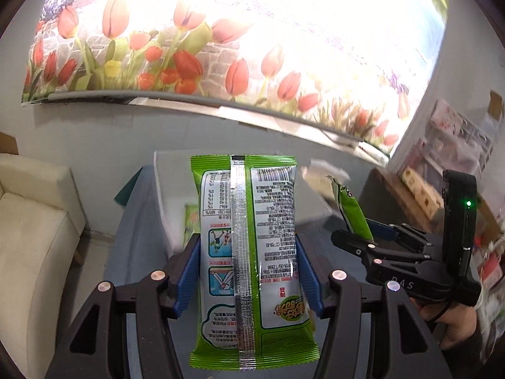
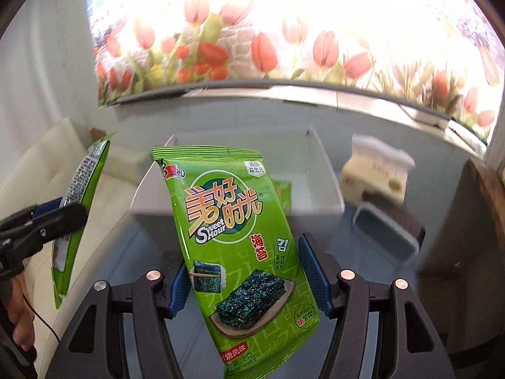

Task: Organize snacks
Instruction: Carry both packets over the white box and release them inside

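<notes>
We hold a seaweed packet clamped in the left gripper and another packet in the right gripper, both upright, the white box straight ahead beyond them.

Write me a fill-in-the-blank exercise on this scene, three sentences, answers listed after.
1. Each gripper holds one ____ seaweed snack packet.
2. The packet in the left gripper shows its ____ side, with the silver seam and barcode, to that gripper's camera.
3. Beyond the right gripper and its packet stands an open white ____ on the blue table.

Missing words: green; back; box
</notes>
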The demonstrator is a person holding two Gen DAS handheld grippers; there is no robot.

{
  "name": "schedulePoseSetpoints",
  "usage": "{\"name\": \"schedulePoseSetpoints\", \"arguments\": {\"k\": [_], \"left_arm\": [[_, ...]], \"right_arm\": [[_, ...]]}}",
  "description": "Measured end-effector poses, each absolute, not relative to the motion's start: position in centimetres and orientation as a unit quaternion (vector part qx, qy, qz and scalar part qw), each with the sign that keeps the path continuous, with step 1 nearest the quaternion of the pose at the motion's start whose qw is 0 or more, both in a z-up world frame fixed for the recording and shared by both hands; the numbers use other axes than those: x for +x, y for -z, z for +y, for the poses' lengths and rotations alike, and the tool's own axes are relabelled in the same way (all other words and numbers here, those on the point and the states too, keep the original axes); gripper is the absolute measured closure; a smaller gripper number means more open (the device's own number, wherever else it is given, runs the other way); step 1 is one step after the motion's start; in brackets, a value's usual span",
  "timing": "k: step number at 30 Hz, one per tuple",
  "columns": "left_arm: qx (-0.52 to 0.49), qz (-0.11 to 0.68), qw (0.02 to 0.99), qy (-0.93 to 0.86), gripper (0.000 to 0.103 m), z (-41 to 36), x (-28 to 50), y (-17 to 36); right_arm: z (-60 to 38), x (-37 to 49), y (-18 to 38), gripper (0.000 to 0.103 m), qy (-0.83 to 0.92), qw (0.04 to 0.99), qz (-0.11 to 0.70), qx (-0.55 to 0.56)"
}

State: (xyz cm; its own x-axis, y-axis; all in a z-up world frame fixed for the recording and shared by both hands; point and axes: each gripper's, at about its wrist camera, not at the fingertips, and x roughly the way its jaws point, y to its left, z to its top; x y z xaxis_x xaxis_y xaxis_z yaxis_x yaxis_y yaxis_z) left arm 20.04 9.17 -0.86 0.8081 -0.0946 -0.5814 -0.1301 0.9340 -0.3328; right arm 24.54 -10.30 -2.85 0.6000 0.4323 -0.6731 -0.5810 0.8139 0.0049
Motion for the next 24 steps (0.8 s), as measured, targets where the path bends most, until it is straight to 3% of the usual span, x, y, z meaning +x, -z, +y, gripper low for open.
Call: {"name": "schedulePoseSetpoints", "arguments": {"k": [8,10,12,14,24], "left_arm": [[-0.213,0.331,0.919,-0.009,0.036,13.0,32.1,1.9],[-0.203,0.337,0.919,-0.015,0.018,13.7,33.6,2.6],[-0.200,0.346,0.916,-0.027,0.000,14.4,34.4,3.2],[-0.196,0.356,0.913,-0.038,0.000,15.1,34.7,4.0],[-0.169,0.333,0.926,-0.050,0.000,15.2,30.9,3.6]], "right_arm": [[-5.4,35.6,1.5,0.035,-0.297,0.878,0.368,-0.076],[-4.6,37.6,2.5,0.030,-0.300,0.868,0.389,-0.074],[-4.2,38.8,3.3,0.004,-0.291,0.868,0.394,-0.074],[-4.4,39.3,3.6,0.000,-0.273,0.881,0.379,-0.072],[-7.2,37.4,3.7,0.000,-0.285,0.884,0.370,-0.029]]}}
